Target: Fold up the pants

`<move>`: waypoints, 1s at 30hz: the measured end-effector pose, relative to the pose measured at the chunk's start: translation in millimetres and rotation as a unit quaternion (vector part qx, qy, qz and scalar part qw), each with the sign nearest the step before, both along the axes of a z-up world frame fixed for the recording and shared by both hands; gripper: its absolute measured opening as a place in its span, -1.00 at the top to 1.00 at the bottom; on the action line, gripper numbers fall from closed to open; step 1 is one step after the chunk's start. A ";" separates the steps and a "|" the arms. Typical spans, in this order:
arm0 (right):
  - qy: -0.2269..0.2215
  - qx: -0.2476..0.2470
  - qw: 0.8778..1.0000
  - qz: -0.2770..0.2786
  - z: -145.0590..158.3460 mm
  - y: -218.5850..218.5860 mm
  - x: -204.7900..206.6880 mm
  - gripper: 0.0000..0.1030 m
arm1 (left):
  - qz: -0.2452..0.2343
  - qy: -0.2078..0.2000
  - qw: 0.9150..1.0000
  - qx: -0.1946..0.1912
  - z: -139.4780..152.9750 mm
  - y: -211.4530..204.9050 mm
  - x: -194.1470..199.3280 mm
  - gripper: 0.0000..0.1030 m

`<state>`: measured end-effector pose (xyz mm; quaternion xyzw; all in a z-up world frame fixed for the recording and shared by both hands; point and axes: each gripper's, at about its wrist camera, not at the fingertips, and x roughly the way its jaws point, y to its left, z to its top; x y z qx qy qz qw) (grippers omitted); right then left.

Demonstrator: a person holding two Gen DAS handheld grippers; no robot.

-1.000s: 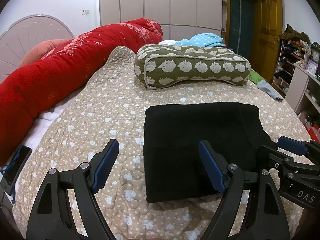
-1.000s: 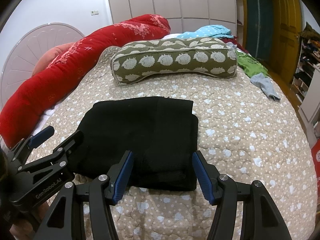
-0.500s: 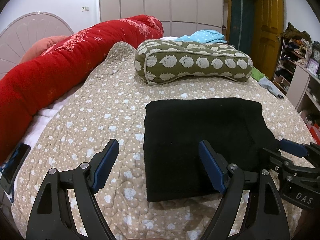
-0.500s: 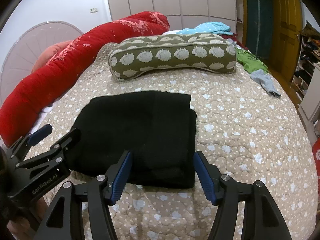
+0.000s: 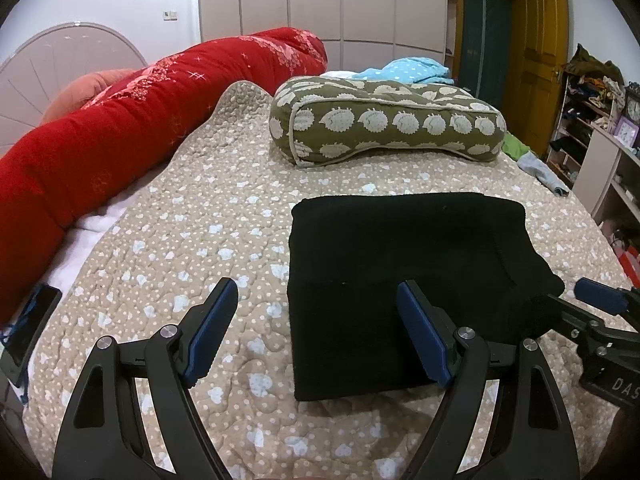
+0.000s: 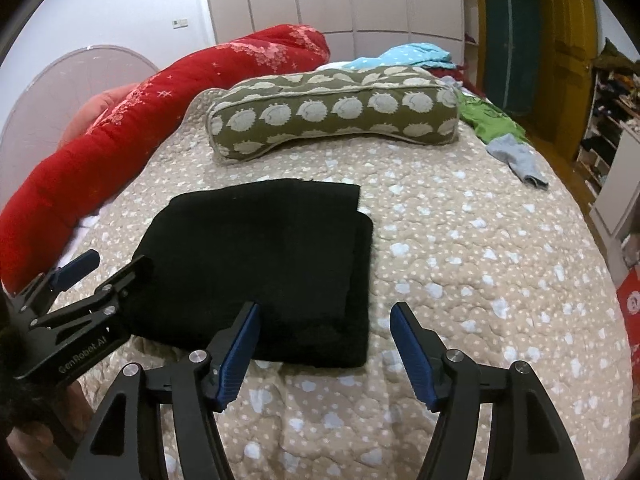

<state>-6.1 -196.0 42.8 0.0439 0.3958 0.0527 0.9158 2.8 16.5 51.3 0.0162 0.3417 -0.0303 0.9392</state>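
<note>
The black pants point(image 5: 404, 276) lie folded into a thick rectangle on the beige quilt point(image 5: 192, 224); they also show in the right wrist view point(image 6: 264, 264). My left gripper point(image 5: 316, 328) is open and empty, above the near left corner of the pants. My right gripper point(image 6: 324, 344) is open and empty, over the near right corner. Each gripper appears in the other's view, the right one point(image 5: 592, 312) at the pants' right edge, the left one point(image 6: 100, 272) at their left edge.
A green patterned pillow point(image 5: 384, 120) lies behind the pants. A long red bolster point(image 5: 132, 120) runs along the left side. Loose clothes point(image 6: 516, 156) lie at the far right of the bed. Shelves point(image 5: 600, 132) stand to the right. A phone point(image 5: 32, 320) lies at the left edge.
Both grippers have pulled back and risen slightly from the folded pants; both stay open. The pants have not moved.
</note>
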 end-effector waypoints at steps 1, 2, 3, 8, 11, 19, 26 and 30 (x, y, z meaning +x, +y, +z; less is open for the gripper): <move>0.000 0.001 1.000 -0.005 0.4 -2.4 -2.1 -0.26 | 0.002 0.000 1.000 0.002 0.1 -0.4 -0.7 -0.59; -0.001 0.003 1.000 -0.007 1.6 -4.3 -4.2 -0.26 | 0.002 -0.001 1.000 0.004 0.4 -1.0 -1.6 -0.59; -0.006 0.007 1.000 -0.007 3.8 -5.8 -6.7 -0.26 | 0.002 -0.002 1.000 0.006 0.7 -1.4 -2.6 -0.59; -0.025 0.016 1.000 0.010 18.4 2.9 -13.6 -0.26 | -0.002 -0.011 1.000 0.015 5.1 -4.4 -9.5 -0.59; -0.024 0.000 1.000 0.015 19.8 12.5 -13.1 -0.26 | -0.008 -0.014 1.000 0.009 9.2 -4.4 -13.5 -0.59; -0.013 -0.006 1.000 0.018 14.5 16.8 -10.4 -0.26 | -0.004 -0.011 1.000 0.004 10.8 -2.2 -13.5 -0.59; -0.017 -0.004 1.000 0.014 13.9 13.0 -10.3 -0.26 | -0.003 -0.011 1.000 0.004 9.8 -1.3 -13.1 -0.59; -0.017 -0.013 1.000 0.012 12.7 12.4 -9.4 -0.26 | -0.004 -0.010 1.000 0.006 9.2 -1.9 -12.1 -0.59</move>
